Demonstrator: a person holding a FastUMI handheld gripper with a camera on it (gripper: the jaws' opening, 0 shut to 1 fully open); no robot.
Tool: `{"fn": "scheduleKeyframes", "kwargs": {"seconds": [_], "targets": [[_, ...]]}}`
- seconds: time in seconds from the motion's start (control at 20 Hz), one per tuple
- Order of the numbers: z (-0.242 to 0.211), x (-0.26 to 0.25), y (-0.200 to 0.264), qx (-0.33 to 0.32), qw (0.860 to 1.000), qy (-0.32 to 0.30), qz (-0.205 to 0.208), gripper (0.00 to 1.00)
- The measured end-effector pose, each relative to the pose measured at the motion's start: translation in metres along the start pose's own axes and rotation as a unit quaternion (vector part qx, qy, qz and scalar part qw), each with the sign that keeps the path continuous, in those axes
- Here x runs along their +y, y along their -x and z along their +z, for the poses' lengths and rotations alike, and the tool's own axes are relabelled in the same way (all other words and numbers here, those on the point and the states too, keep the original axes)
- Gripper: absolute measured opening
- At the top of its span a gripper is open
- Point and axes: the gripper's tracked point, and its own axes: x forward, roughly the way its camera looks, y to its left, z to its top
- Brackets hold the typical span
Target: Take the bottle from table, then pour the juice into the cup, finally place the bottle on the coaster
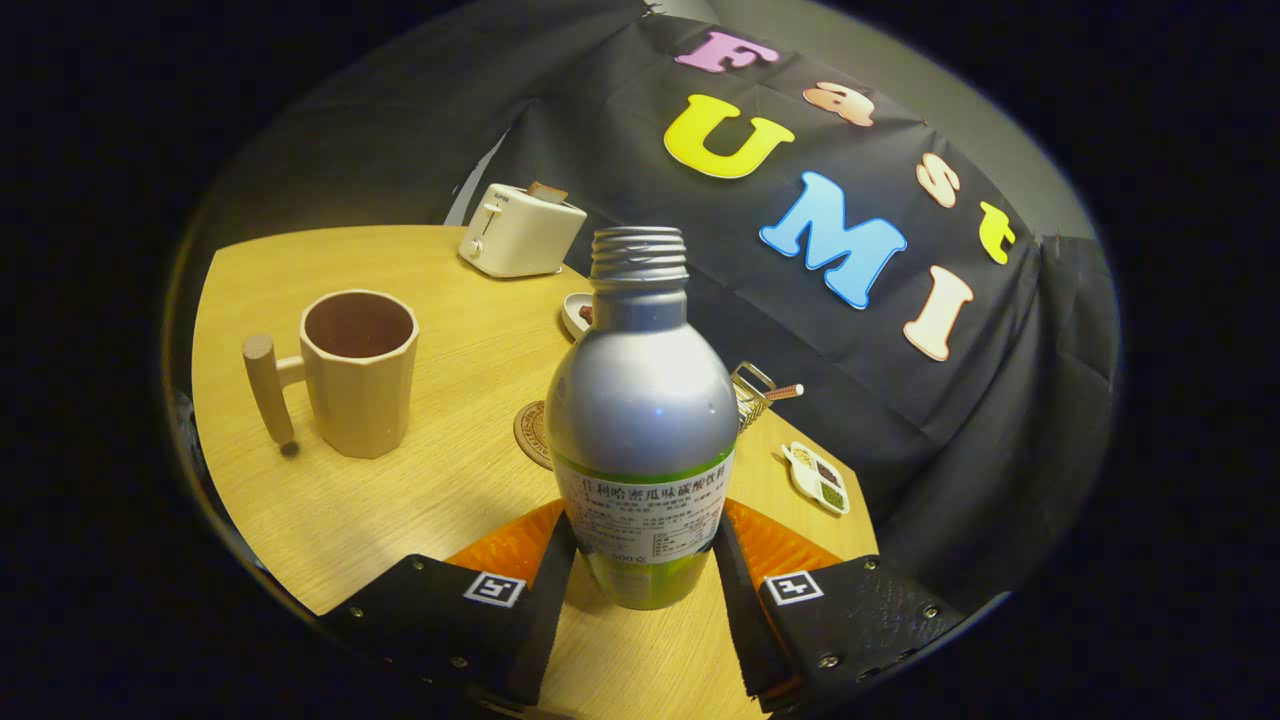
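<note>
A silver bottle (pixel 640 400) with a green base and a white label stands between my fingers, its threaded neck uncapped. My gripper (pixel 645 545) is shut on the bottle, one finger pressing each side of the label. The bottle's base looks slightly off the wooden table (pixel 450 500), though I cannot tell for sure. A beige faceted cup (pixel 358 372) with a wooden handle stands ahead and to the left, and I see no liquid inside. A round brown coaster (pixel 532 432) lies just beyond the bottle, partly hidden by it.
A cream toaster (pixel 520 230) sits at the table's far edge. A small dish (pixel 577 312) lies behind the bottle's neck. To the right stand a wire holder (pixel 752 392) and a small tray of seasonings (pixel 820 478) near the table edge.
</note>
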Motion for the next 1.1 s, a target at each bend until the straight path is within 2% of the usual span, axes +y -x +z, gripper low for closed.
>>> {"fn": "scheduleKeyframes", "kwargs": {"seconds": [0.25, 0.5, 0.85, 1.1], "targets": [[0.006, 0.002, 0.001, 0.011, 0.998, 0.064, -0.021, 0.72], [0.018, 0.012, 0.002, 0.021, 0.993, 0.11, -0.021, 0.72], [0.022, 0.037, 0.006, 0.043, 0.983, 0.181, -0.007, 0.72], [0.028, 0.044, 0.008, 0.06, 0.97, 0.234, -0.014, 0.72]]}}
